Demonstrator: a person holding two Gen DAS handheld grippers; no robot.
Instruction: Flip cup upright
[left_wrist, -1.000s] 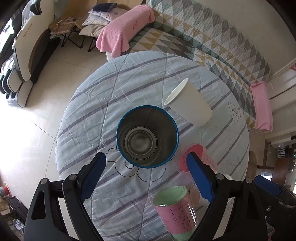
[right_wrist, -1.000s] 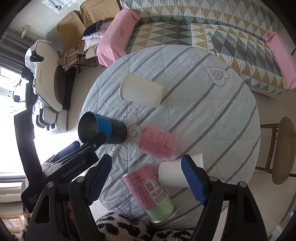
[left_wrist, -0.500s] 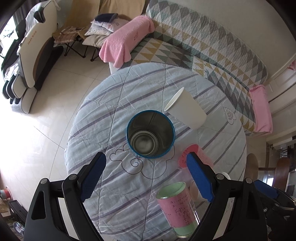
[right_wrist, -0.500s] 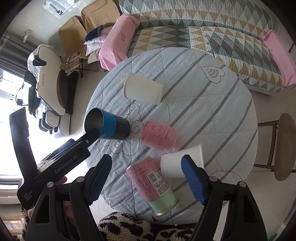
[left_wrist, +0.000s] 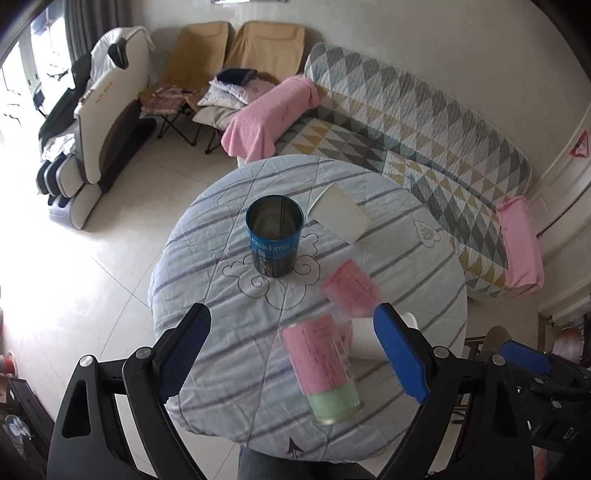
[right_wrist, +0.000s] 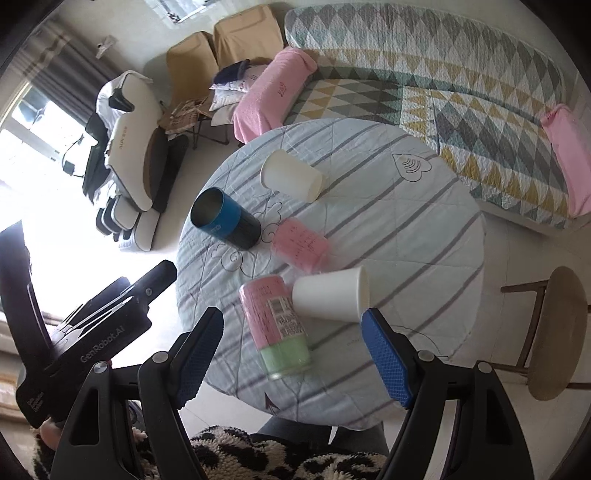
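A blue metal cup (left_wrist: 275, 240) stands upright with its mouth up on the round striped table (left_wrist: 221, 325); it also shows in the right wrist view (right_wrist: 225, 218). A white paper cup (left_wrist: 340, 212) stands behind it. A pink cup (left_wrist: 351, 288), a pink-and-green cup (left_wrist: 323, 365) and a second white paper cup (right_wrist: 330, 297) stand near the front edge. My left gripper (left_wrist: 291, 354) is open and empty, above the front of the table. My right gripper (right_wrist: 291, 354) is open and empty, above the pink-and-green cup (right_wrist: 275, 325).
A patterned sofa (left_wrist: 424, 122) with a pink towel (left_wrist: 269, 114) curves behind the table. A massage chair (left_wrist: 96, 125) stands at the left. A wooden stool (right_wrist: 554, 332) stands right of the table. A leopard-print fabric (right_wrist: 258, 454) lies below the front edge.
Both grippers have pulled back and up from the table, so the cups look smaller and farther. The blue cup stays upright where it stood. Both grippers stay open.
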